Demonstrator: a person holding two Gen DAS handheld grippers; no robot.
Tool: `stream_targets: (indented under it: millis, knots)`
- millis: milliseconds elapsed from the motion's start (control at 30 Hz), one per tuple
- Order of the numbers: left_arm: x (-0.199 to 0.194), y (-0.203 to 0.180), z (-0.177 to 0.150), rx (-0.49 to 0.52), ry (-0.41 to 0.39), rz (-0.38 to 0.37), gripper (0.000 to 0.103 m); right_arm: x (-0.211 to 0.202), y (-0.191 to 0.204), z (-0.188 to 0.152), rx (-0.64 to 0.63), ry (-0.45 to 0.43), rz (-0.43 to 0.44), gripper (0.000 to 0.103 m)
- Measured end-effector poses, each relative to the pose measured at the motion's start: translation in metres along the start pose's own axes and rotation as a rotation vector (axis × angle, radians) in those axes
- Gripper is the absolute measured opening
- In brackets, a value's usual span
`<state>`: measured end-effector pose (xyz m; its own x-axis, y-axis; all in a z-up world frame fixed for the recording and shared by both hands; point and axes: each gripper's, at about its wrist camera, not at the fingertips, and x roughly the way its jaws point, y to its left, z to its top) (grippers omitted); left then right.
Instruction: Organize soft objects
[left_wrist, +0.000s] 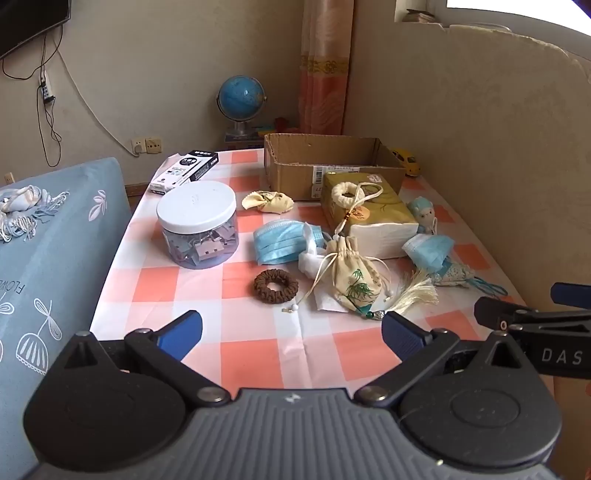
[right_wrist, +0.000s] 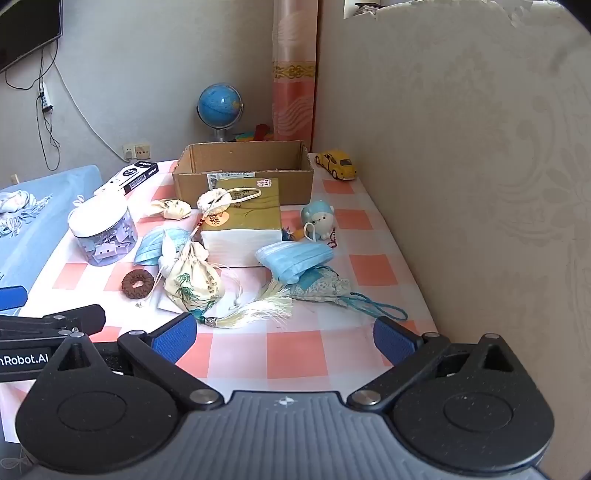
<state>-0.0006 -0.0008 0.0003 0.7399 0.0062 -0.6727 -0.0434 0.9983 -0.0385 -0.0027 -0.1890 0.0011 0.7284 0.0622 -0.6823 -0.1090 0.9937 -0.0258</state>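
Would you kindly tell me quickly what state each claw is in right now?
Left claw: open, holding nothing, above the checked tablecloth.
Right claw: open, holding nothing.

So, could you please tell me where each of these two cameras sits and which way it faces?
Left wrist: on the left gripper, angled down over the checked table toward the cardboard box; its open fingers show, with the right gripper at the right edge.
Right wrist: on the right gripper, same heading; its open fingers show, with the left gripper at the left edge.
Shared: box, tissue pack, brown scrunchie, jar.
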Motion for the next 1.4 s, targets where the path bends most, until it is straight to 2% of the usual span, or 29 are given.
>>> stream_targets:
  millis: [533,1400]
  knots:
    - [-0.002,0.009,0.002,-0.01,0.011,-0.016,0.103,-0.002,0.0,0.0,0.001,-0.007,0.001,0.103]
    - [-0.001,0.005,0.003,-0.003,0.004,-0.002,0.103,-0.005,0.0,0.002,0.001,-0.014,0.006,0.103]
